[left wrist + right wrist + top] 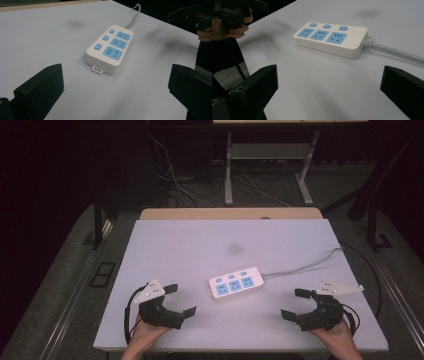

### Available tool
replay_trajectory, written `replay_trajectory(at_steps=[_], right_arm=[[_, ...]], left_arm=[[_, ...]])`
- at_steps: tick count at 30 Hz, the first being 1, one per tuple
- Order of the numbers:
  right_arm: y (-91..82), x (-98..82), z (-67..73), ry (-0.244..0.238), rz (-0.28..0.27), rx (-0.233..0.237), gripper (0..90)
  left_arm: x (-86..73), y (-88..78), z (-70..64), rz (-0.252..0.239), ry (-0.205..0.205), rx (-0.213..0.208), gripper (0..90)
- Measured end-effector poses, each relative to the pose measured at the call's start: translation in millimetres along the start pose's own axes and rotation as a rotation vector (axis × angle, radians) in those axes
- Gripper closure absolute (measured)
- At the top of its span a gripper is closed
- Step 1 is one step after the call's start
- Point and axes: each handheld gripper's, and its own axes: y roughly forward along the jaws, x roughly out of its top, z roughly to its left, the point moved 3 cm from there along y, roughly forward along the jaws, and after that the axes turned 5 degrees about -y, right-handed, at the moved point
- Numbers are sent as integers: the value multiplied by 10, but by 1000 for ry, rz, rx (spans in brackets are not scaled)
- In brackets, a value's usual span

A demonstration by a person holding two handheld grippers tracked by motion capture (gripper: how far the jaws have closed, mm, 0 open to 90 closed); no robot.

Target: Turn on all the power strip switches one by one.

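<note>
Power strip between two grippers on the tabletop

The power strip (236, 281) lies near the middle of the tabletop (200, 240), toward the near side, with its cable (305, 265) running off to the far right edge. The left gripper (181, 300) sits near and left of it, the right gripper (292, 303) near and right, both apart from the strip, jaws pointing inward.

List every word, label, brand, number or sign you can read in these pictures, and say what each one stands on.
There is no readable text.
Power strip: its blue socket faces and three blue buttons carry no legible print; any small marks are too blurred to read.
Left gripper and right gripper: no lettering visible on the black jaws or grey plates.
Table: plain white, with only a dark smudge.
</note>
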Motion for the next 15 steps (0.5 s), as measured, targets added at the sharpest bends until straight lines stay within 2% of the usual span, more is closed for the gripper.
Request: replay_trajectory(at_steps=[6, 10, 15], right_arm=[[-15, -6, -19, 7, -4, -4, 11], [-26, -4, -22, 8, -5, -3, 11], [-33, -6, -27, 10, -7, -2, 11]], left_arm=[[27, 20, -1, 15, -10, -2, 0], [66, 35, -9, 32, 1, -2, 0], [190, 74, -3, 53, 19, -7, 0]])
